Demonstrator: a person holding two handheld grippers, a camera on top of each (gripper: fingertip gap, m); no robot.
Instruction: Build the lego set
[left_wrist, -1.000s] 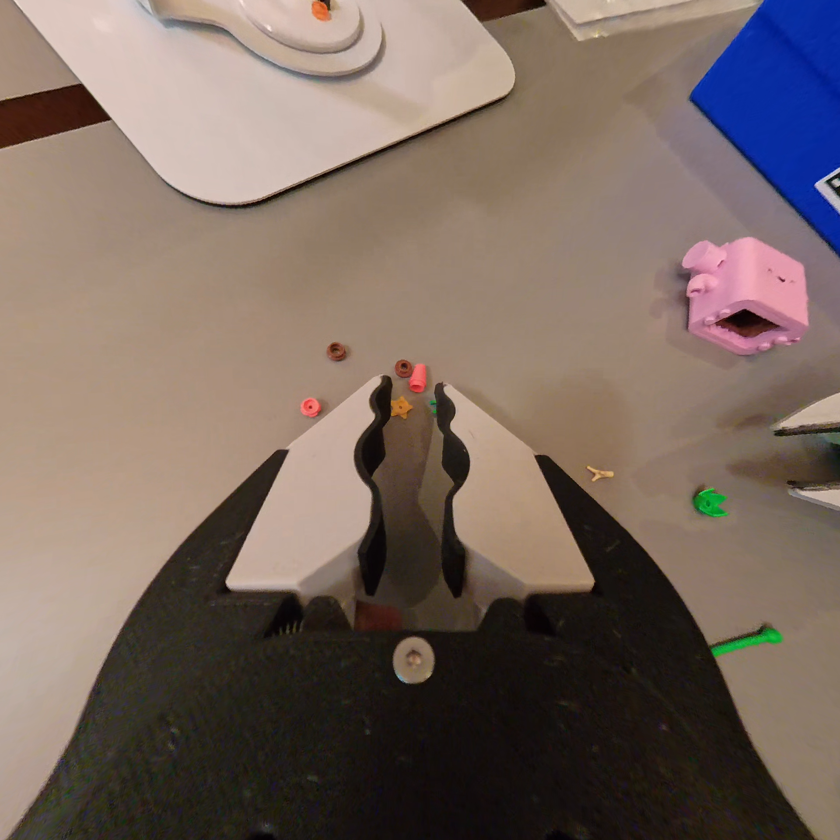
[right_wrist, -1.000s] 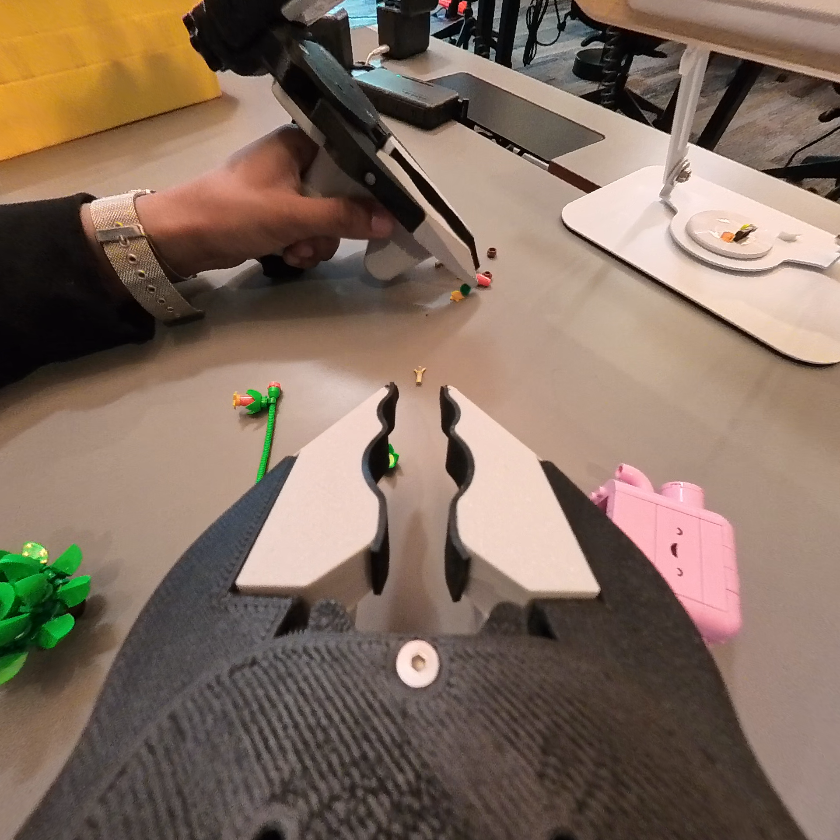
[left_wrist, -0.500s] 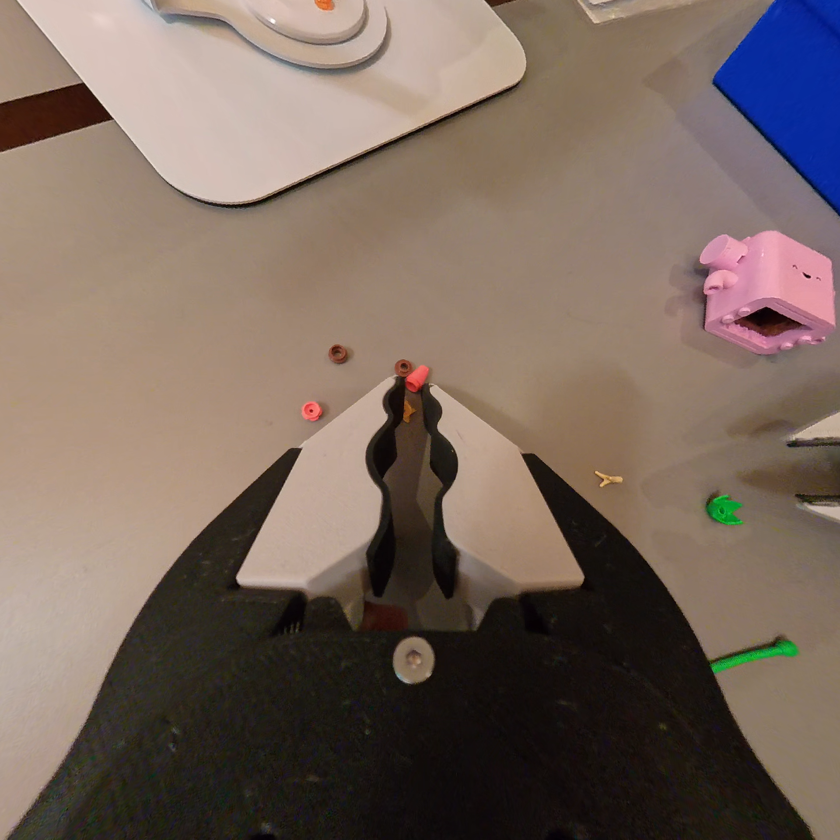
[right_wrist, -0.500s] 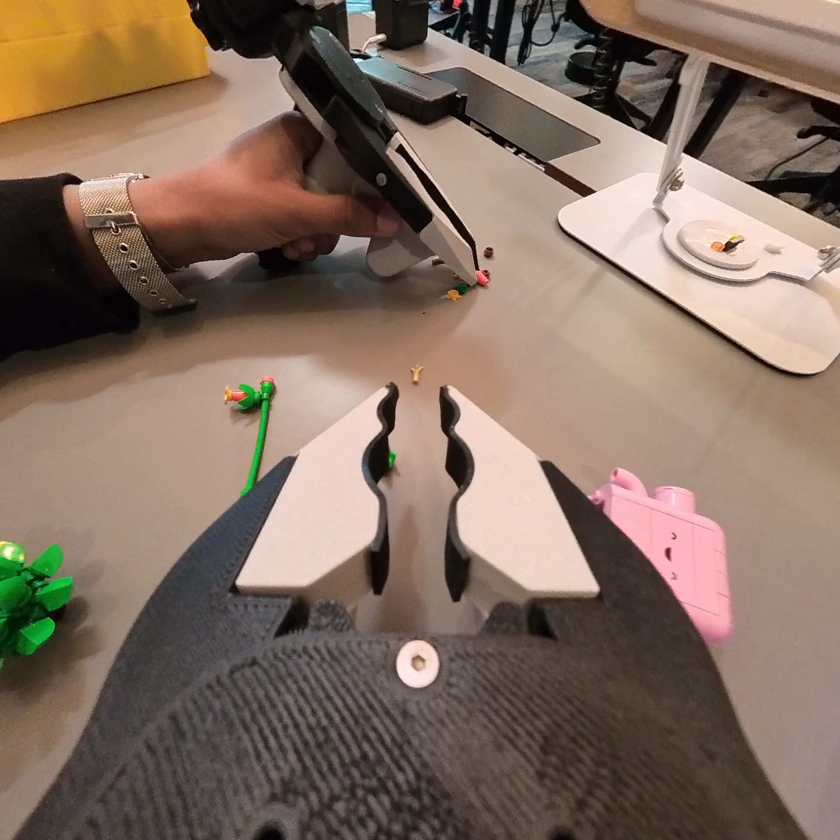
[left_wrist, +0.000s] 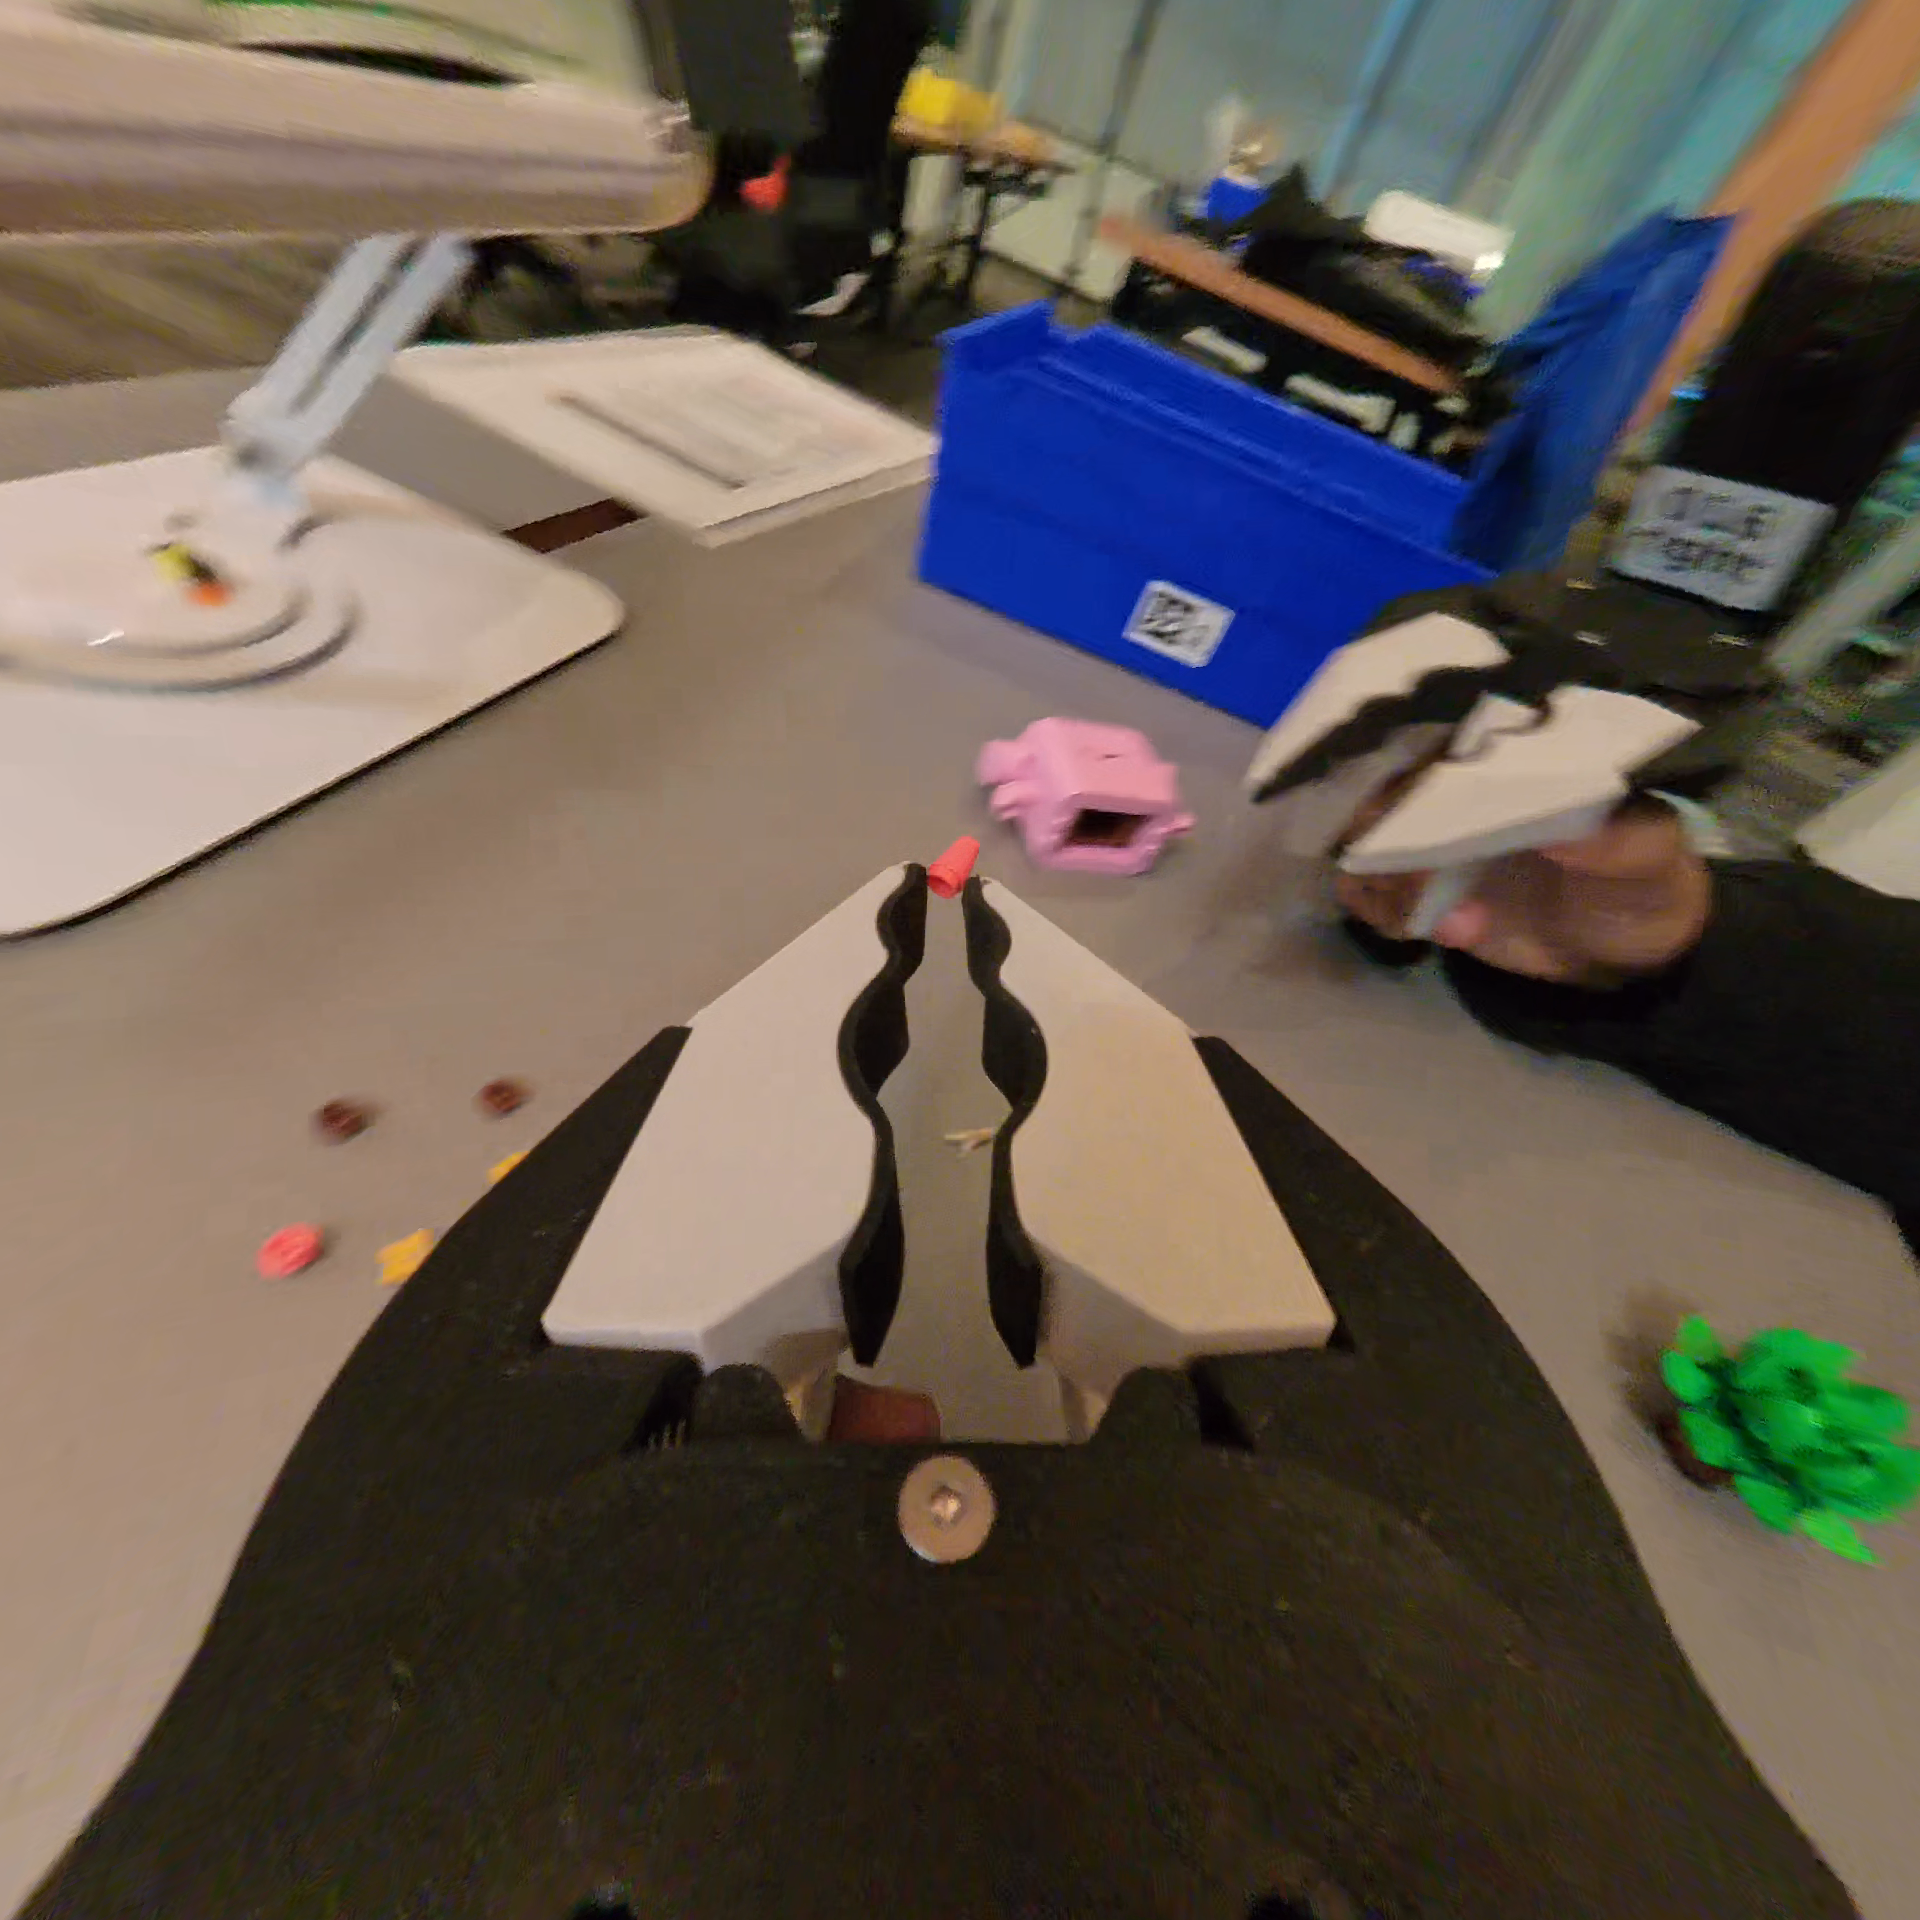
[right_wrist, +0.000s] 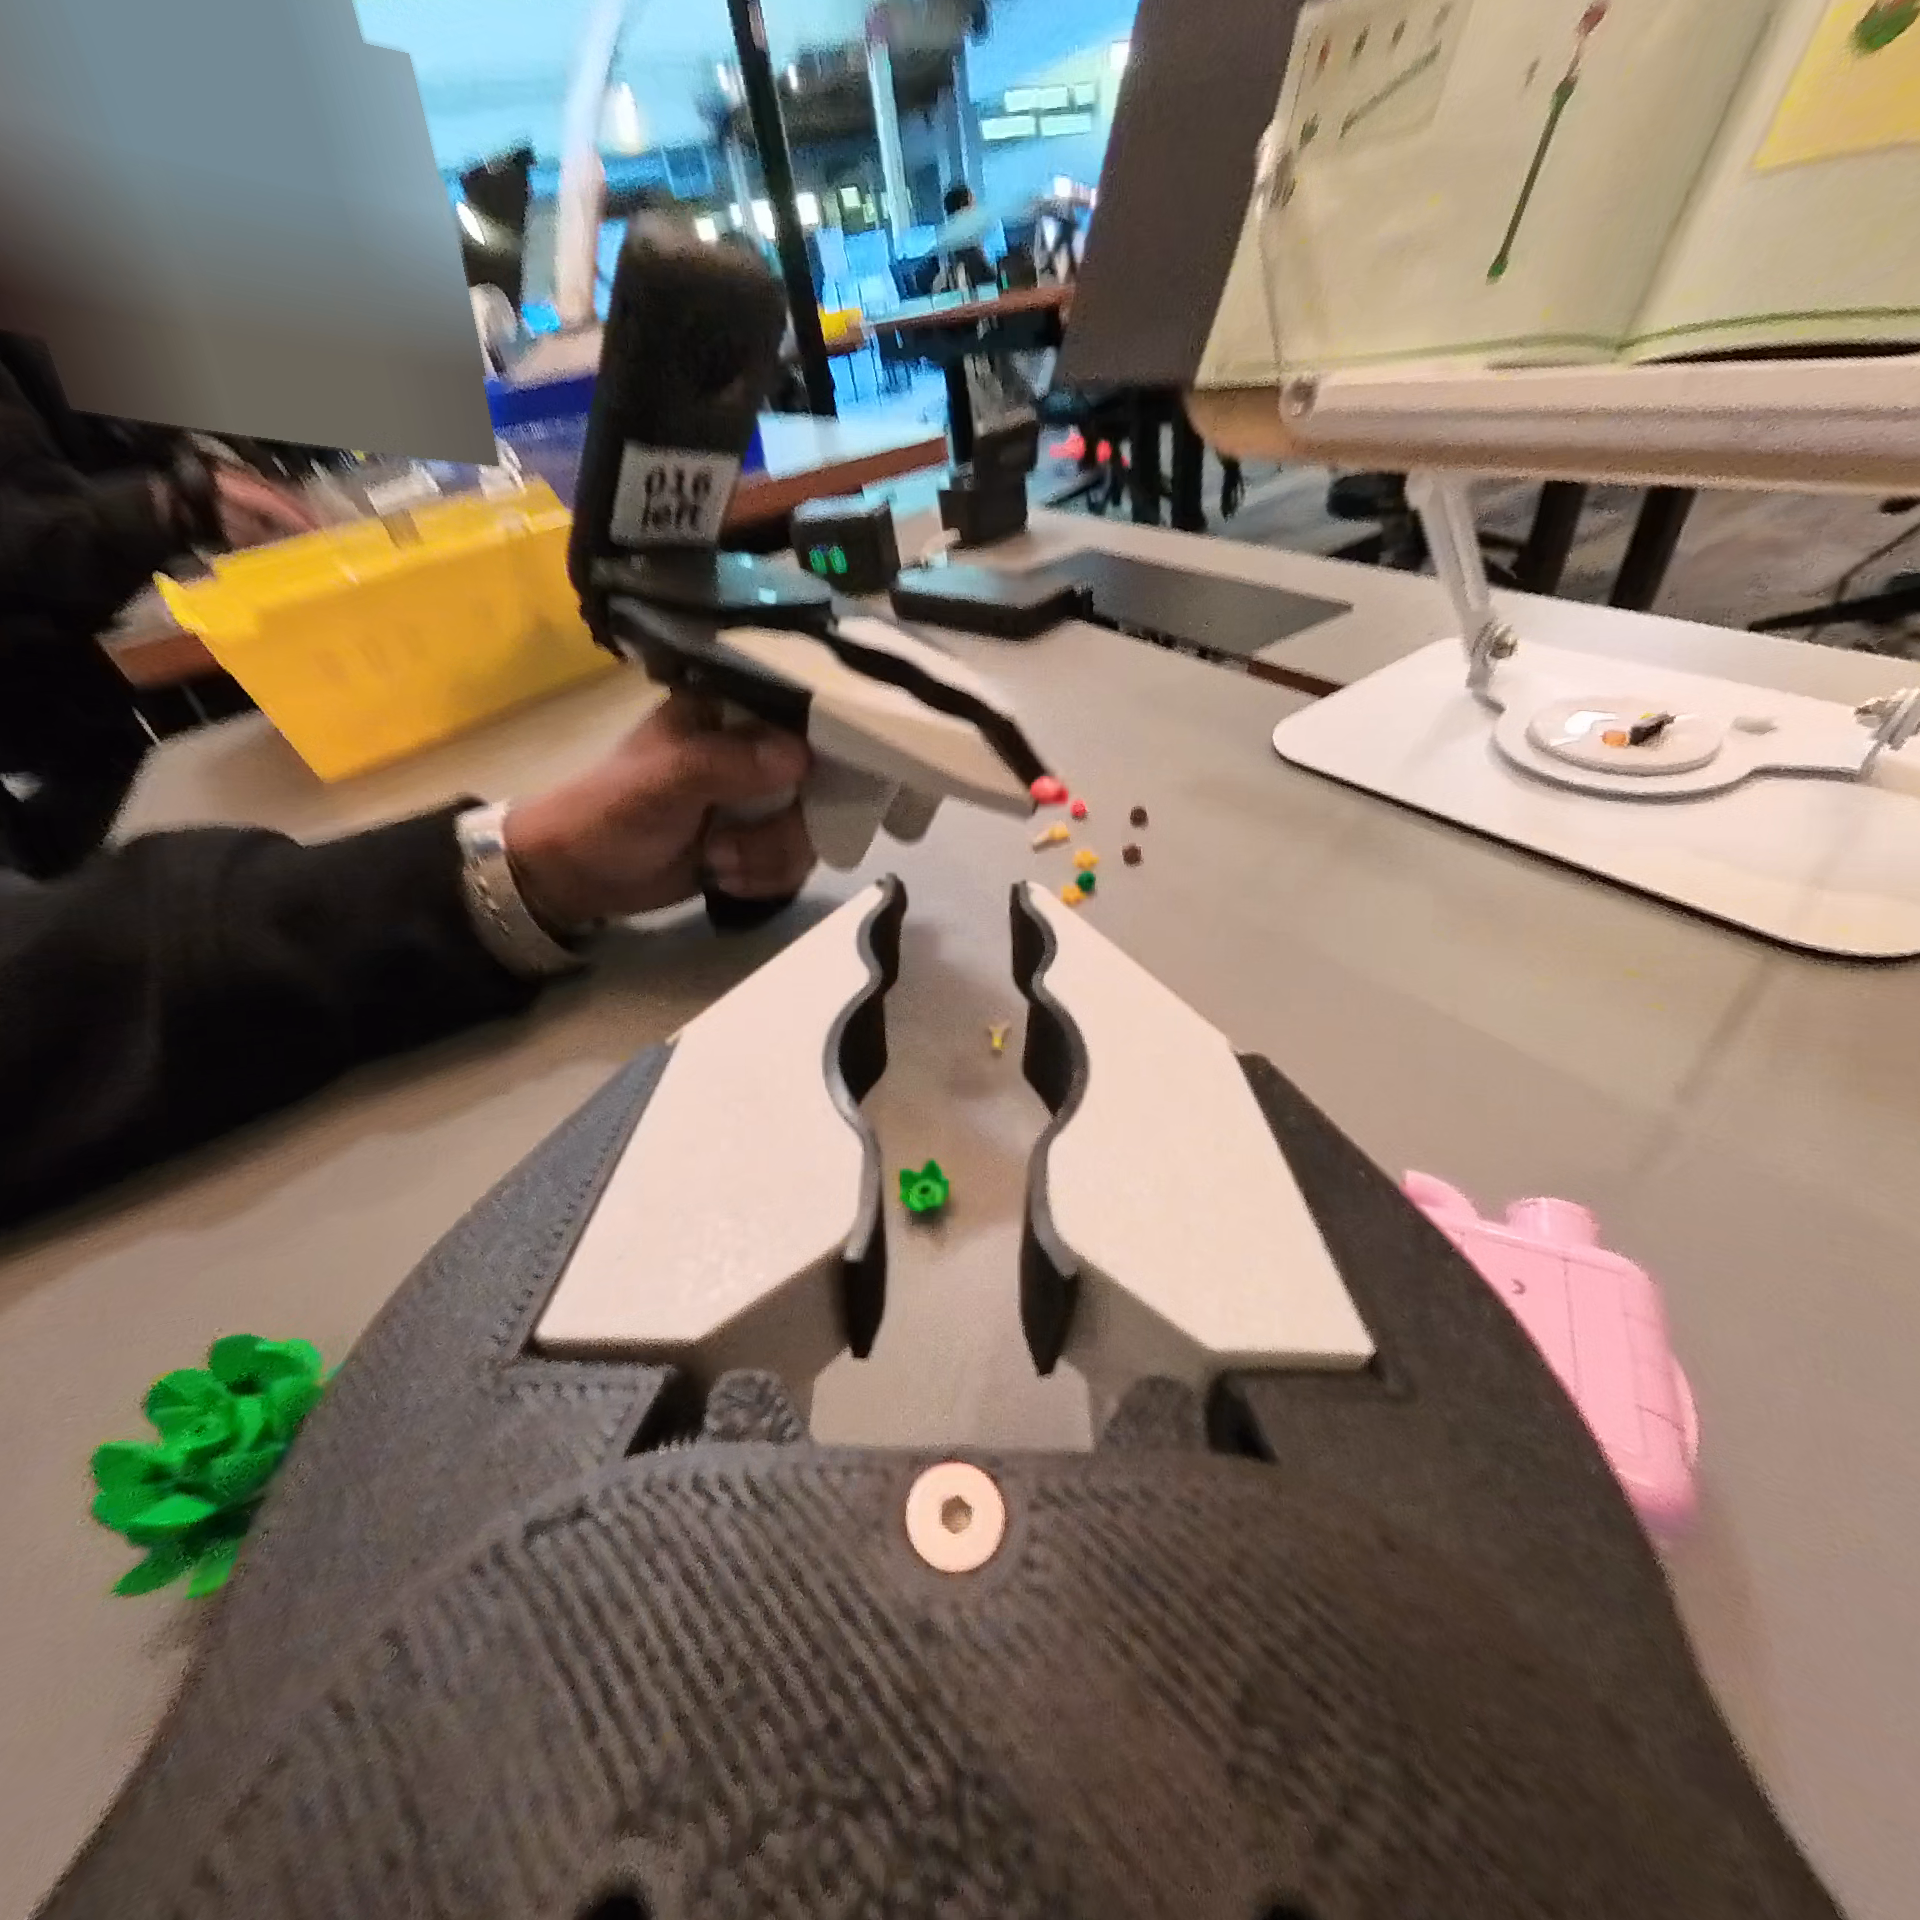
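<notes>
My left gripper (left_wrist: 943, 881) is shut on a small pink cone piece (left_wrist: 953, 865) at its fingertips and holds it above the grey table; it also shows in the right wrist view (right_wrist: 1042, 790) with the piece (right_wrist: 1047, 790). My right gripper (right_wrist: 956, 894) is open and empty, raised over the table; it also shows in the left wrist view (left_wrist: 1299, 774). A small green flower piece (right_wrist: 924, 1190) and a tan piece (right_wrist: 998, 1036) lie on the table between its fingers. A pink block build (left_wrist: 1081, 795) lies on its side. Loose small pieces (left_wrist: 343, 1122) lie at the left.
A green leafy build (left_wrist: 1797, 1429) sits at the right, also in the right wrist view (right_wrist: 197, 1444). A white stand base (left_wrist: 312, 707) holds an open instruction book (right_wrist: 1558, 208). A blue bin (left_wrist: 1195, 520) and a yellow bin (right_wrist: 384, 634) stand farther back. A person's sleeve (right_wrist: 208, 997) rests on the table. There is about 8 centimeters between the tips of the two grippers.
My left gripper closed on the pink cone piece and lifted it off the table, tilting up. My right gripper rose and tilted up, still open.
</notes>
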